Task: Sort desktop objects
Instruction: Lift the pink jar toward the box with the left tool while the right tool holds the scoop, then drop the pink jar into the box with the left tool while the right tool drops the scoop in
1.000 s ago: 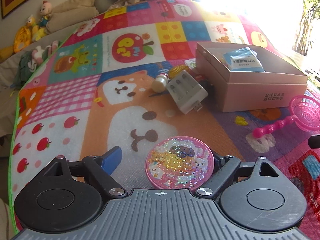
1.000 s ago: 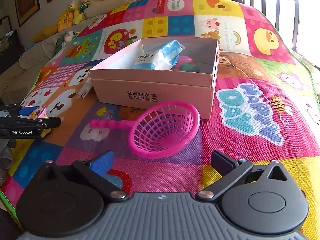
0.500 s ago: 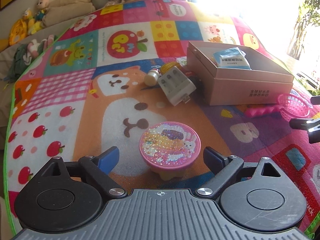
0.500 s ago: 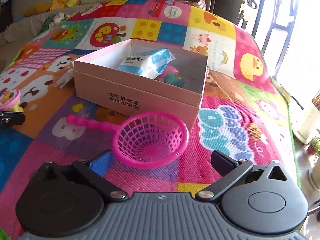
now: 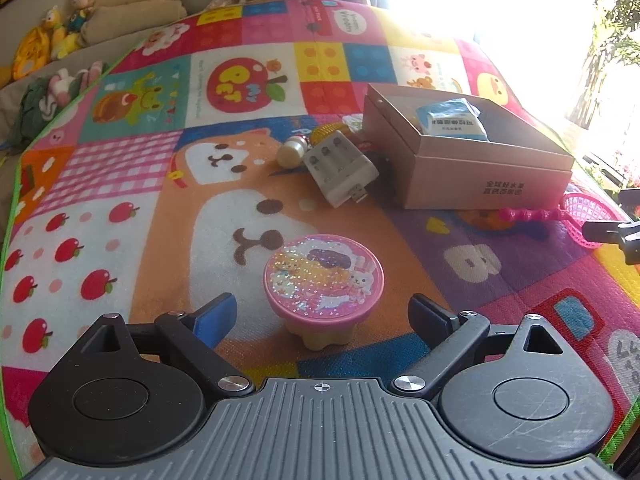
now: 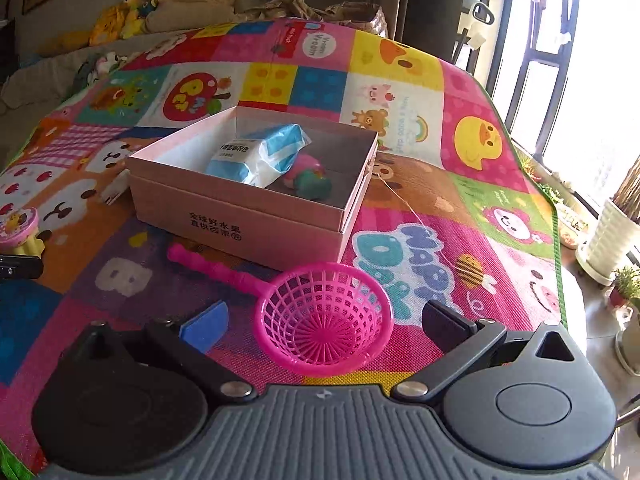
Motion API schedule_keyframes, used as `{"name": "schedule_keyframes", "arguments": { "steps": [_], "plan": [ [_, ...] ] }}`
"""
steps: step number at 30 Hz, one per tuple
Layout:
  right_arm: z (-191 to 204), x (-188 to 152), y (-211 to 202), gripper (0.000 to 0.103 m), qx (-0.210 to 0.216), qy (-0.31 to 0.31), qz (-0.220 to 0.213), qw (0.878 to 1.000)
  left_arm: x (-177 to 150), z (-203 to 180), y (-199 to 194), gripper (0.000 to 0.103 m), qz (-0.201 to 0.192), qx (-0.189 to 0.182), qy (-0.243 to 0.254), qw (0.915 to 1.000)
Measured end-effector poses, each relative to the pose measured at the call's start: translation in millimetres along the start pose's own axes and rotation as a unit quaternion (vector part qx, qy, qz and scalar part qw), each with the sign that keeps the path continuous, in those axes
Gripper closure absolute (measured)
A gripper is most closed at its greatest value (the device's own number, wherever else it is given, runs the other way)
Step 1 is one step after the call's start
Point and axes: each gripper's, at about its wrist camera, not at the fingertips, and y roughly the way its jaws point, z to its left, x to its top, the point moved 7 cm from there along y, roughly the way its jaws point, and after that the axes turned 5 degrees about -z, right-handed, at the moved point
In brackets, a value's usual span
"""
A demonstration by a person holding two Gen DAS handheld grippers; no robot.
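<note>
On my left gripper (image 5: 322, 312) I have the jaws spread wide, nothing pinched: the pink glitter-topped toy stool (image 5: 323, 286) stands upright on the play mat (image 5: 120, 184) in the gap between the fingers, clear of both the blue pad (image 5: 214, 316) and the black one. Ahead of this gripper and a little to the right, a white battery charger (image 5: 340, 166) lies on the mat, with a small cream bottle (image 5: 293, 151) and a yellow object I cannot identify just beyond it, all close beside the pink cardboard box (image 5: 480, 178). A blue-and-white packet (image 5: 452, 120) sits inside that box. Far right of my left gripper, the pink toy strainer (image 5: 560, 214) lies by the box's near corner. Over on my right gripper (image 6: 320, 322), the jaws are also wide apart and empty; the strainer's basket (image 6: 324, 320) rests on the mat between the fingers, touching neither, its handle (image 6: 212, 266) running away to the left toward the box (image 6: 256, 220). The box sits straight ahead, holding the packet (image 6: 260, 154) and a pink-and-green toy (image 6: 310, 178) behind it.
</note>
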Motion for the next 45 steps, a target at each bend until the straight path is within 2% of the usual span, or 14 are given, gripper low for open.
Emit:
{"name": "schedule_keyframes", "arguments": {
  "steps": [6, 8, 14, 18, 21, 24, 29, 33, 37, 39, 42, 45],
  "plan": [
    [-5.2, -5.6, 31.6, 0.001, -0.002, 0.002, 0.03, 1.0, 1.6, -0.4, -1.8, 0.011, -0.005, 0.005, 0.0, 1.0],
    [-4.7, -5.8, 32.3, 0.02, 0.013, 0.006, 0.034, 0.999, 2.4, -0.7, -1.2, 0.013, -0.005, 0.007, 0.0, 1.0],
    [-0.1, 2.8, 8.6, 0.02, 0.024, -0.008, 0.009, 1.0, 7.8, -3.7, 5.5, 0.026, 0.0, 0.021, 0.005, 0.9998],
    [4.1, 19.4, -23.1, 0.02, 0.046, -0.022, -0.021, 0.999, 9.8, -7.1, 4.3, 0.042, 0.0, 0.024, 0.013, 0.9996],
    [6.6, 35.1, -45.5, 0.02, 0.066, -0.025, -0.043, 0.997, 13.6, -14.1, -3.8, 0.042, -0.007, 0.011, 0.019, 0.9997],
    [3.4, 59.3, -70.5, 0.02, 0.064, -0.033, -0.085, 0.994, 34.4, -32.0, -18.8, 0.042, -0.041, -0.012, 0.043, 0.9981],
    [-27.5, 122.8, -109.2, 0.02, 0.018, -0.038, -0.178, 0.983, 99.8, -79.2, -22.5, 0.042, -0.112, -0.058, 0.082, 0.9886],
    [-51.9, 156.7, -120.9, 0.02, -0.031, -0.042, -0.228, 0.972, 136.4, -132.0, 11.8, 0.042, -0.139, -0.093, 0.108, 0.98],
    [-65.7, 164.1, -113.3, 0.02, -0.042, -0.041, -0.234, 0.97, 155.5, -177.9, 58.9, 0.039, -0.121, -0.146, 0.096, 0.9772],
    [-71.0, 161.0, -103.3, 0.02, -0.047, -0.041, -0.225, 0.972, 153.7, -184.9, 70.1, 0.034, -0.111, -0.142, 0.098, 0.9786],
    [-77.6, 150.7, -84.2, 0.02, -0.063, -0.05, -0.208, 0.975, 138.1, -170.7, 60.0, 0.014, -0.117, -0.147, 0.093, 0.9778],
    [-72.4, 143.3, -64.5, 0.02, -0.07, -0.083, -0.2, 0.974, 114.8, -142.9, 44.8, 0.008, -0.122, -0.122, 0.095, 0.9804]
  ]
}}
